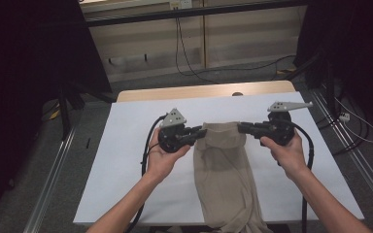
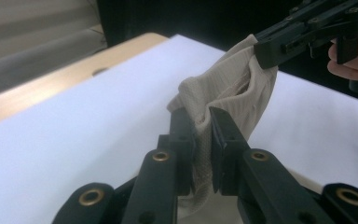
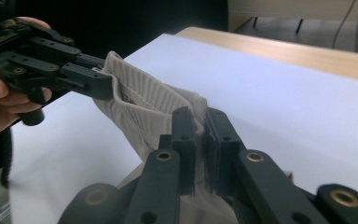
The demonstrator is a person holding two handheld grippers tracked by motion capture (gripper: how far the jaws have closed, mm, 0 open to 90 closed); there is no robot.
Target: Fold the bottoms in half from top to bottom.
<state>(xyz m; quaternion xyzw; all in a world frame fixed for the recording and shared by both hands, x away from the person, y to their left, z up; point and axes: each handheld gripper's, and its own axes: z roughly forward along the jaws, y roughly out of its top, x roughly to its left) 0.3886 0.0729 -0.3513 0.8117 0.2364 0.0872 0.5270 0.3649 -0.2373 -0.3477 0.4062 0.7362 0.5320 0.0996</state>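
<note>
The left claw (image 1: 200,132) is clamped on the left corner of the beige garment (image 1: 226,170), its jaws pinching ribbed fabric. The garment hangs between the two claws, its top edge lifted and its length trailing over the white surface (image 1: 126,165) towards the near edge. The right claw (image 1: 242,127) is clamped on the opposite corner. Risk: either pinch takes only a narrow margin of cloth, so uneven pulling could slip a corner free; the overhanging tail could drag the garment off.
</note>
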